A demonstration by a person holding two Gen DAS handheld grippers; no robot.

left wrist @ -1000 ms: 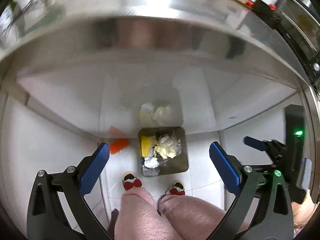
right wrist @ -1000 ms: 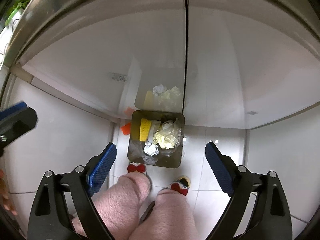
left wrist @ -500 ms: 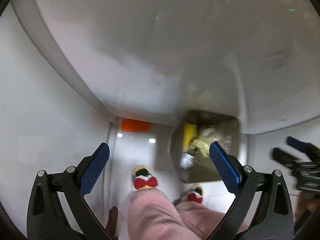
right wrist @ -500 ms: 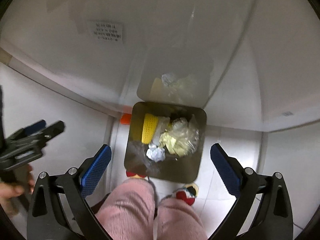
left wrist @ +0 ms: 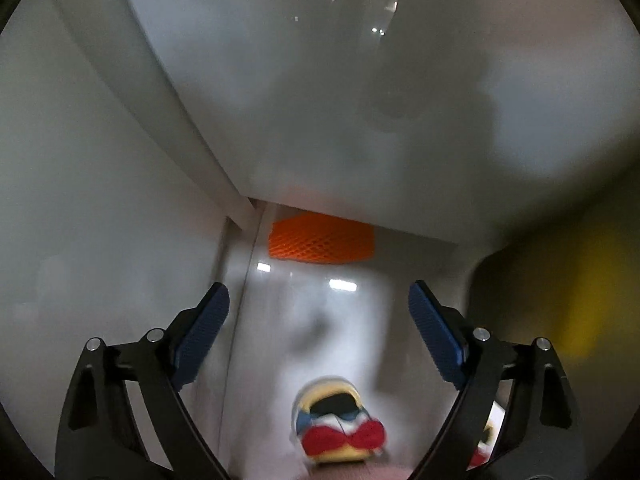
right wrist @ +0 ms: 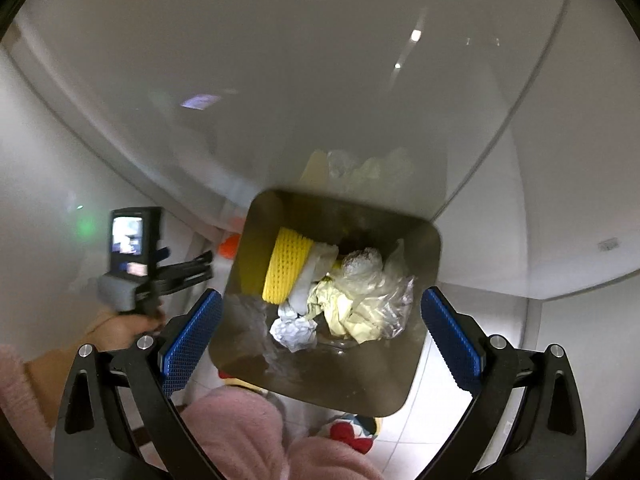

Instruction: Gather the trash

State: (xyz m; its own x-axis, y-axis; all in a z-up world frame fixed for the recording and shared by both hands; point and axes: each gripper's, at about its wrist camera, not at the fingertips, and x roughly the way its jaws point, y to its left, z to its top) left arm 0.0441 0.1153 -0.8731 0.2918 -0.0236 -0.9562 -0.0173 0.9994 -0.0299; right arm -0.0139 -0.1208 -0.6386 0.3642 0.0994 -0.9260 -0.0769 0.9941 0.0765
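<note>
Orange foam netting (left wrist: 321, 239) is lying on the glossy white floor (left wrist: 320, 320), tucked against the foot of a white cabinet front (left wrist: 360, 100) and just left of the bin. From the left wrist view the left gripper (left wrist: 319, 334) is pointing steeply down at the floor, with the netting lying ahead of its blue-padded fingers (left wrist: 202, 340). Its jaws are standing wide apart with nothing but bare floor between them, and they have just been closing a little. A slipper with a red bow (left wrist: 340, 432) is showing between and below the fingers.

The bin (right wrist: 320, 380) is a dark, square-mouthed container standing on the floor against the cabinet. In the left wrist view it is only a dim, blurred shape at the right edge. From the right wrist view its contents are showing clearly: a yellow foam net sleeve (right wrist: 286, 266) is leaning against the left inner wall, a crumpled white paper ball (right wrist: 294, 330) is sitting near the middle, and a clear plastic bag with pale yellow paper (right wrist: 360, 304) is filling the right side.

The right gripper (right wrist: 320, 338) is hanging directly above the bin, jaws fully apart and holding nothing, its pads flanking the bin's mouth in the picture. Pink fuzzy trouser legs (right wrist: 240, 432) are standing just in front of the bin.
</note>
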